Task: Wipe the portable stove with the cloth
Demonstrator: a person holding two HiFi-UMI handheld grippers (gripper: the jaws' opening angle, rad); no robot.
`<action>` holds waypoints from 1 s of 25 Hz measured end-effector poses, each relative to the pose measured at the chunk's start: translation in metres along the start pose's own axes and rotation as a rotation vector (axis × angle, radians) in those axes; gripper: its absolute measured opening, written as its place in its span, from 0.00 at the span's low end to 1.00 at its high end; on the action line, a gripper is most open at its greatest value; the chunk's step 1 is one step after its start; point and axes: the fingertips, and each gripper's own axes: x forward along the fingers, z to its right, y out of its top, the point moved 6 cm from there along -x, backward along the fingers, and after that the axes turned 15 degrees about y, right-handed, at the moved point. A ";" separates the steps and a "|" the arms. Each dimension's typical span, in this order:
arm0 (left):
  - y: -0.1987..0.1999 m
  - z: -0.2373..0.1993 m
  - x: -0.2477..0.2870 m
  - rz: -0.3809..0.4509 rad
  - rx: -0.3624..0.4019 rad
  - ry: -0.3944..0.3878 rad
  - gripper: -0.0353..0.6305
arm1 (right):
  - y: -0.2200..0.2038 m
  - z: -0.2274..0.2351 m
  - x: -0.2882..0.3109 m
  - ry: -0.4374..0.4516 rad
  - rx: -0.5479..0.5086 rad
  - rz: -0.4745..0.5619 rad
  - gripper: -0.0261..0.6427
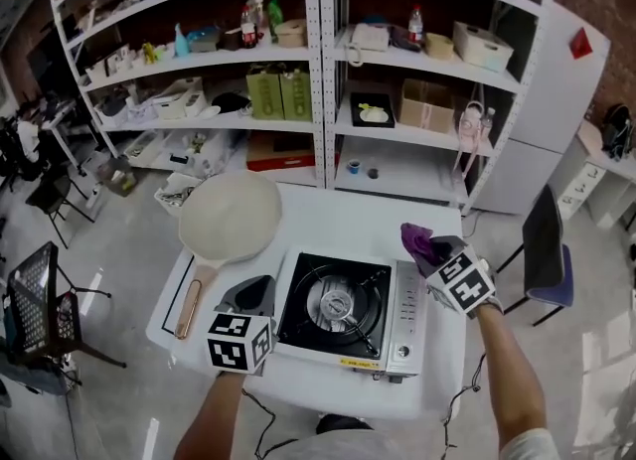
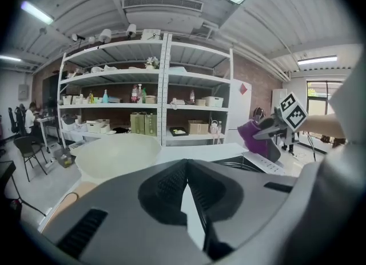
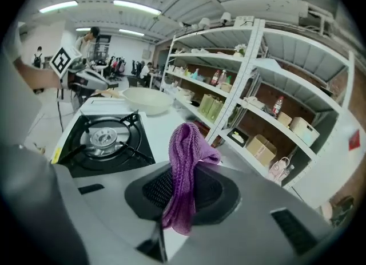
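The portable stove [image 1: 338, 309], black-topped with a white control panel, sits on the white table [image 1: 348, 215] in the head view. My right gripper [image 1: 429, 247] hovers over the stove's right end, above the control panel, shut on a purple cloth [image 1: 417, 239]. In the right gripper view the cloth [image 3: 186, 166] drapes out of the jaws, with the burner [image 3: 106, 138] beyond on the left. My left gripper [image 1: 250, 297] rests just left of the stove with its jaws shut and nothing in them. In the left gripper view the jaw tips [image 2: 186, 163] meet.
A cream pan [image 1: 229, 215] with a wooden handle [image 1: 189, 307] lies on the table left of the stove, close to my left gripper. Metal shelves [image 1: 318, 71] full of boxes and bottles stand behind the table. A black chair [image 1: 545, 249] is at the right.
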 end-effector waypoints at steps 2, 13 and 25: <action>0.001 0.003 0.010 -0.003 0.013 -0.012 0.06 | -0.005 0.001 0.012 0.023 -0.057 -0.060 0.13; 0.002 0.009 0.029 -0.013 0.037 -0.104 0.06 | -0.021 -0.026 0.039 0.109 -0.068 -0.202 0.13; -0.010 0.016 0.021 -0.029 0.088 -0.225 0.06 | -0.027 -0.058 0.031 0.040 0.032 -0.210 0.13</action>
